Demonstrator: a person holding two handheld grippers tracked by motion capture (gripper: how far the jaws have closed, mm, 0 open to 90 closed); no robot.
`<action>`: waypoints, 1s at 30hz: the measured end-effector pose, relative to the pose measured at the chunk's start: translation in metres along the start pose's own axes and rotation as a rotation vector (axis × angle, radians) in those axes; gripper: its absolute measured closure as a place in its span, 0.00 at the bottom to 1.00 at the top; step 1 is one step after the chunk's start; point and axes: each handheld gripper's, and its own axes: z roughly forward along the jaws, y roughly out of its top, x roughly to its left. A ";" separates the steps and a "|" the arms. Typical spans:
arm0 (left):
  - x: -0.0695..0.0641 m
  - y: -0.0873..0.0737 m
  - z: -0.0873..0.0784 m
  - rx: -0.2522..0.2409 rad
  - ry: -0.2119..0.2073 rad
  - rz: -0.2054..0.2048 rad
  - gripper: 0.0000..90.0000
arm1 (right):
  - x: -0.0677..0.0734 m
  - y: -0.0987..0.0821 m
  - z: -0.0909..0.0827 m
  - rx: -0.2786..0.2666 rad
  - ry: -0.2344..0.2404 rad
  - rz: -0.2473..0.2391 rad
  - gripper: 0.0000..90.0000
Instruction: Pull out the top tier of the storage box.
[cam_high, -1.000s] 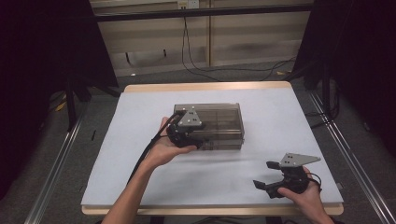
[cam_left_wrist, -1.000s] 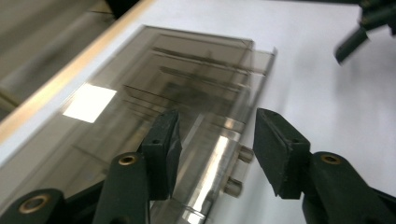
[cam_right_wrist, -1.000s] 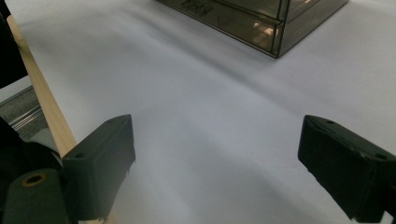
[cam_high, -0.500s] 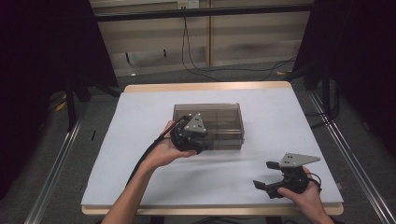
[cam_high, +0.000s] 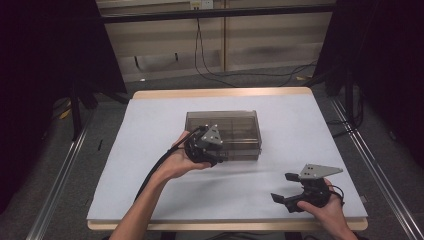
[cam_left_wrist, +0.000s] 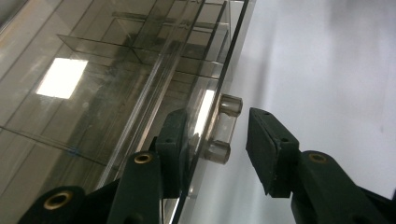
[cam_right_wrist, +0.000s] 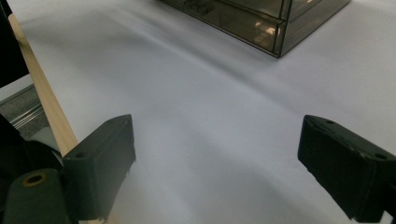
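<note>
— On the white sheet covering the table (cam_high: 150, 130), what stands there?

— A smoky clear plastic drawer box (cam_high: 225, 131), set around the middle of the sheet, its long front facing the person. Inside, thin clear dividers split it into compartments; I cannot tell if anything lies in them.

— And the left gripper (cam_left_wrist: 212, 135)?

— It is pressed up against the front of the box, toward the box's left end in the high view, held in the person's left hand (cam_high: 176, 161). In the left gripper view its two black jaws stand apart, with a small clear handle (cam_left_wrist: 225, 128) on the drawer front between them. One jaw lies close against the clear front panel; the other stands just beside the handle with a gap showing. So it is released, straddling the handle, not clamped on it.

— The right gripper (cam_high: 284, 192)?

— Near the front right corner of the table, well apart from the box, held in the right hand (cam_high: 320, 207). Its jaws are spread wide with nothing between them but bare sheet. In the right gripper view a corner of the box sits far off at the top, and the table's wooden edge (cam_right_wrist: 44, 105) runs beside one jaw.

— Anything else?

— Cables (cam_high: 210, 65) lie on the floor beyond the table.
</note>
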 end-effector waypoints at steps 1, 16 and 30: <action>0.000 -0.001 0.001 0.003 0.000 0.001 0.66 | 0.000 0.000 0.000 0.000 0.000 0.001 0.12; 0.000 -0.002 0.003 0.013 0.013 0.025 0.71 | 0.000 0.000 0.001 0.001 0.001 0.000 0.12; -0.002 -0.003 0.002 0.006 0.007 0.037 0.72 | 0.000 0.001 0.002 0.003 0.002 -0.001 0.12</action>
